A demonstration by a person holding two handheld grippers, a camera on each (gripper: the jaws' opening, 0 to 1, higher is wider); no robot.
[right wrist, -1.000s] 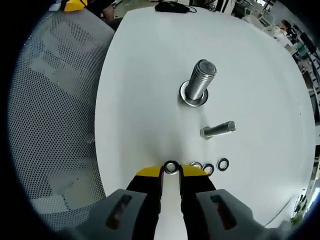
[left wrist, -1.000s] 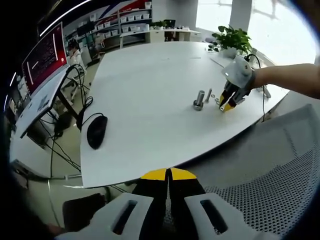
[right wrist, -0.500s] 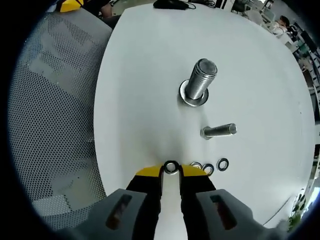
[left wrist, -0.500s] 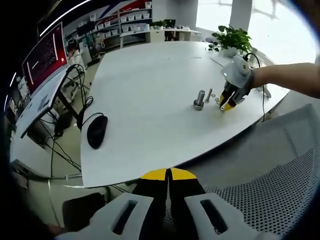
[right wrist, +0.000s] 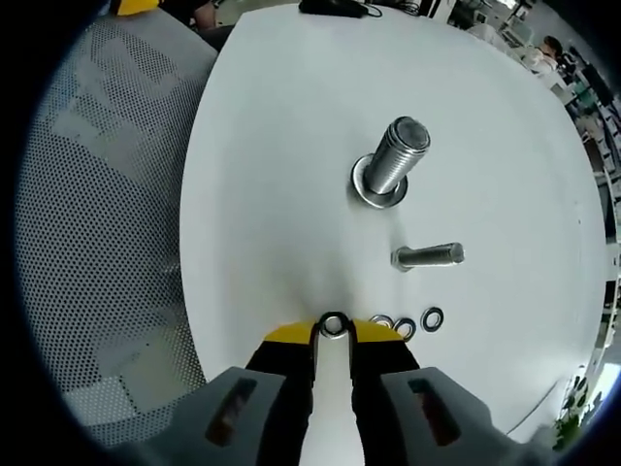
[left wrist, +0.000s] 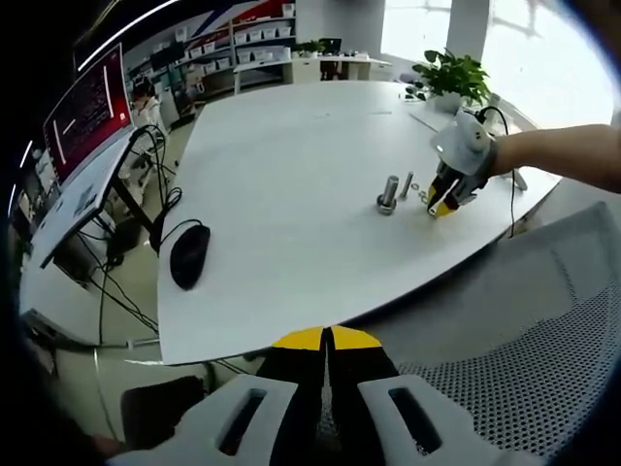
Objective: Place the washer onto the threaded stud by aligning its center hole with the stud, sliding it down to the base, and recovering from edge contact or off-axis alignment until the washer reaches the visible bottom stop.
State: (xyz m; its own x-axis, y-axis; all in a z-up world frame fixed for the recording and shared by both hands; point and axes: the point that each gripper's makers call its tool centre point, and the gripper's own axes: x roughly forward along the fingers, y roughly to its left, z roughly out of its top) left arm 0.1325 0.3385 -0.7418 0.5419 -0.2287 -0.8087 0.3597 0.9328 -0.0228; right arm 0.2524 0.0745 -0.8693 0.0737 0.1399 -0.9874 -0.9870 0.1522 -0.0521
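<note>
While the left claw [left wrist: 327, 342] hung off the near edge of the white tabletop [left wrist: 281, 184] with its yellow-tipped jaws pressed together on nothing, a black mouse [left wrist: 189, 255] lay at that view's left, and the person's forearm [left wrist: 563, 155] reached in from the right, angling the right claw [right wrist: 333, 335] down at the surface. In the right gripper view a washer [right wrist: 333, 324] sat pinched between the jaw tips, close to the tabletop. Well ahead stood the upright threaded stud [right wrist: 392, 163], with a second bolt [right wrist: 427, 256] lying on its side nearer, and three loose washers [right wrist: 406, 323] just right of the claw.
</note>
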